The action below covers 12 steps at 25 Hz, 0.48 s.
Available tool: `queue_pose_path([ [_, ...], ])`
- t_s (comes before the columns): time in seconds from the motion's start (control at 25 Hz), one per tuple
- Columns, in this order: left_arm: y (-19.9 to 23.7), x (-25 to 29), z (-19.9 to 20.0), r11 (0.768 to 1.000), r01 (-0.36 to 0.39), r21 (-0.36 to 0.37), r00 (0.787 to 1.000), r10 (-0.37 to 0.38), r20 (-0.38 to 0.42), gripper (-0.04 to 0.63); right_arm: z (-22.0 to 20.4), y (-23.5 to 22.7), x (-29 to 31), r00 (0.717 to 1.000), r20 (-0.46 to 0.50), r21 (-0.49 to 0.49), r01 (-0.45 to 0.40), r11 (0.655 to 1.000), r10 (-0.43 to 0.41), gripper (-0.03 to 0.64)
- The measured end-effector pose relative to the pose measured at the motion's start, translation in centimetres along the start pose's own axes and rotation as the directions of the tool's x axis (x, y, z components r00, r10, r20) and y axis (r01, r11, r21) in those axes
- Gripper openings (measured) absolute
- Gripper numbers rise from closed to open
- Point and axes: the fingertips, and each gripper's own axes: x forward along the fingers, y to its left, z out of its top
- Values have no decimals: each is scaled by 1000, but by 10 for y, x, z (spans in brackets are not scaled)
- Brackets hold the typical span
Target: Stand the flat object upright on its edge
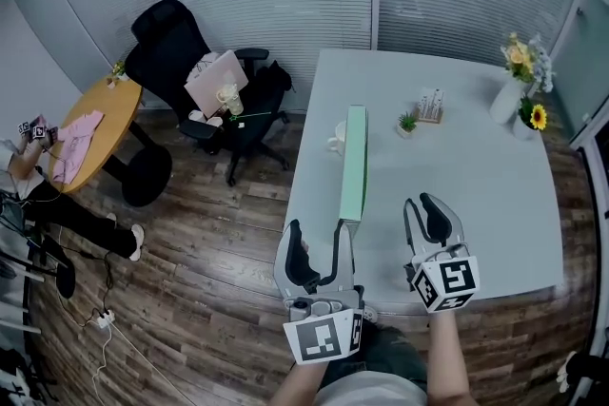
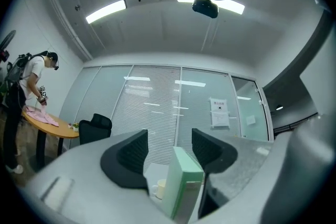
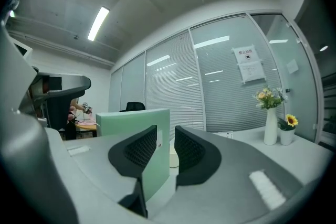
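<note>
**A:** Where was the box (image 1: 354,162)?

**B:** It stood on its long edge on the worktop (image 1: 476,166), towards the left rim, with its broad green faces vertical. A cup (image 1: 337,140) sat just beside it on the left.

**A:** And the left hand-held gripper (image 1: 318,229)?

**B:** Its jaws were wide apart at the box's near end. Its own view showed that end between the jaws, nearer the right one. No pinch showed, so it seemed to guard the box rather than hold it.

**A:** The right hand-held gripper (image 1: 423,204)?

**B:** It hung just right of the box, with its jaws a little apart and nothing between them. The box lay outside its left jaw.

**A:** How would the box handle?

**B:** It was probably light and stiff, like card, with smooth faces that could slip under a weak pinch. Tall and thin on that edge, it would likely topple sideways at a nudge. The best hold seemed to be across the two broad faces near one end.

**A:** And the task?

**B:** It looked all but done. What remained was to draw the jaws away straight, without brushing a face.
</note>
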Motion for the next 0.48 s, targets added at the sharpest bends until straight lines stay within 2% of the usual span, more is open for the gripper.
queue_pose_path([
  [0.16,10,2,14,999,-17,-37,999,18,31,261,8,3,-1,1000,20,1,1,1000,-1,126],
  [0.48,47,5,29,995,-89,-42,994,91,58,239,20,7,-2,999,42,3,5,1000,-5,121],
])
